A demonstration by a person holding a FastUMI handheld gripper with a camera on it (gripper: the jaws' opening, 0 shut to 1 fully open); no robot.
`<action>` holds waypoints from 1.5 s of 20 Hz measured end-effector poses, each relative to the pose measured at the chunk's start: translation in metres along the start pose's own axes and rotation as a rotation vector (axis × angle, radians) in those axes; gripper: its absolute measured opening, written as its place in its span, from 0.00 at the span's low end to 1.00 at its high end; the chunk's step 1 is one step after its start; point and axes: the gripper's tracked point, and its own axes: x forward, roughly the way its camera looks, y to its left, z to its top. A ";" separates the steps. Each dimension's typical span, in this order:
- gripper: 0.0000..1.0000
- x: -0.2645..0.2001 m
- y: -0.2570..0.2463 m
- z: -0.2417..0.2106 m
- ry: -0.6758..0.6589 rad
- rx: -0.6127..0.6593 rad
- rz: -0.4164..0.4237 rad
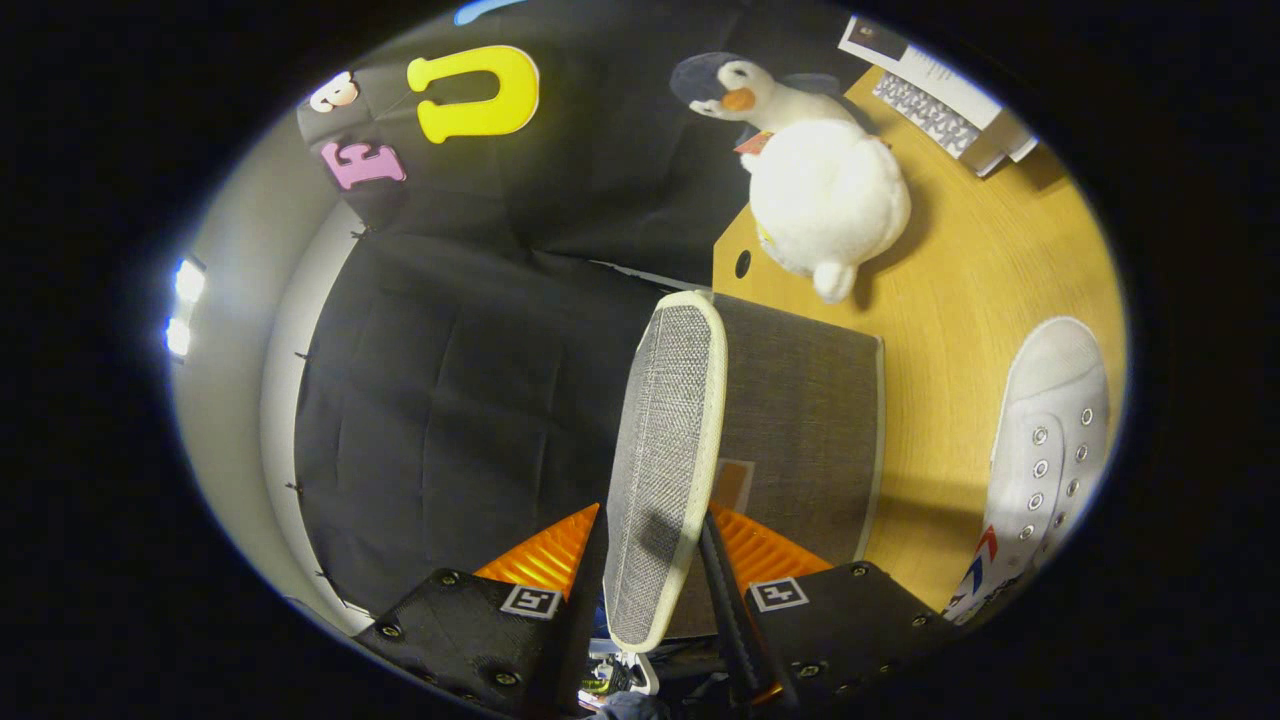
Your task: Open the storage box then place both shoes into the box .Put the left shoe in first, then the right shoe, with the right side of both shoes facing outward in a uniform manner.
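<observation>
The gripper (655, 560) has both fingers pressed on the lid (665, 470) of the storage box (800, 420), one finger on each face of the panel; the lid stands on edge between them, raised clear of the box; its woven inner face and pale piping are turned toward the booth wall.

Judged from this, the opening step is in progress or close to complete; neither shoe appears to be packed, though the box interior is hidden from here, so this cannot be confirmed; both placements remain, left shoe first.

Beside the box, to the right of the fingers, a white lace-up shoe (1050, 440) lies on the wooden table (950, 290); which shoe of the pair it is cannot be told.

Beyond the box a plush penguin (820, 180) sits on the table; farther still, printed papers (930, 90) rest at the far corner.

Black cloth (450, 380) drapes the booth behind the box; a pale wall and two bright lights (183, 310) show at the far left.
</observation>
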 end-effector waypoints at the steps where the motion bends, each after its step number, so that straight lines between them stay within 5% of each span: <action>1: 0.54 0.001 0.005 0.000 0.001 -0.002 0.012; 14: 0.54 0.038 0.113 0.008 0.041 -0.123 0.050; 22: 0.54 0.120 0.179 0.004 0.112 -0.332 0.018; 30: 0.54 0.222 0.198 -0.010 0.177 -0.298 -0.035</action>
